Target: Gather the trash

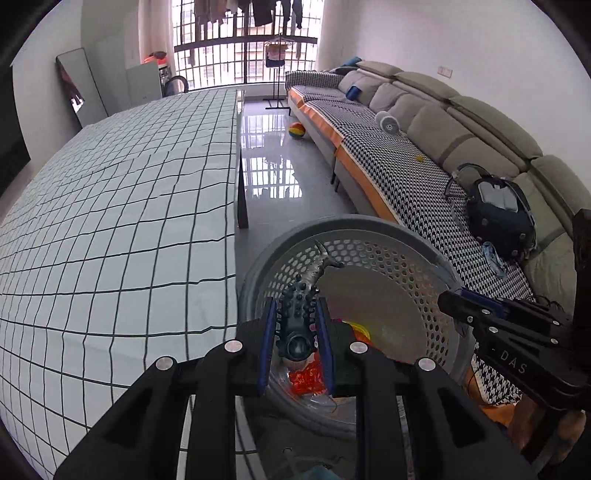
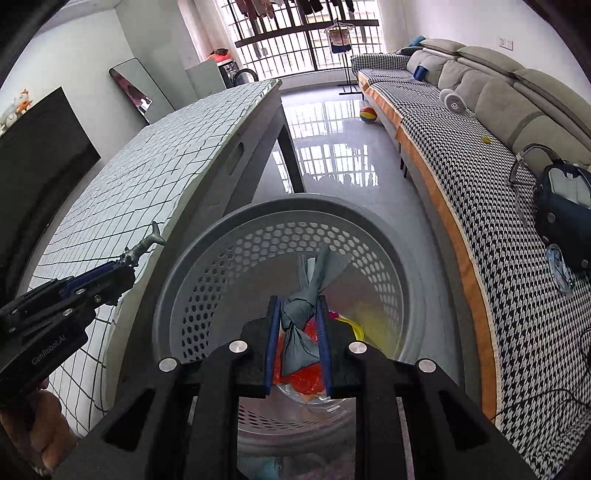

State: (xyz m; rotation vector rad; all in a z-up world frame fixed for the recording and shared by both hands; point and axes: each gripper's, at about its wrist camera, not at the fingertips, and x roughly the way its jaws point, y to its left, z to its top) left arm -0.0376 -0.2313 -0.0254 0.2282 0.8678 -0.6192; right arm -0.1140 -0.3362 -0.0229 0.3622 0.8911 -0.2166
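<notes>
Hovering over the perforated bin: left jaws pinching a spiky, perhaps rubber, toy, right jaws pinching knotted cloth.

You are in a home's living room: a long grey sofa, a barred balcony window with hanging laundry, and a cloth-covered table.
</notes>
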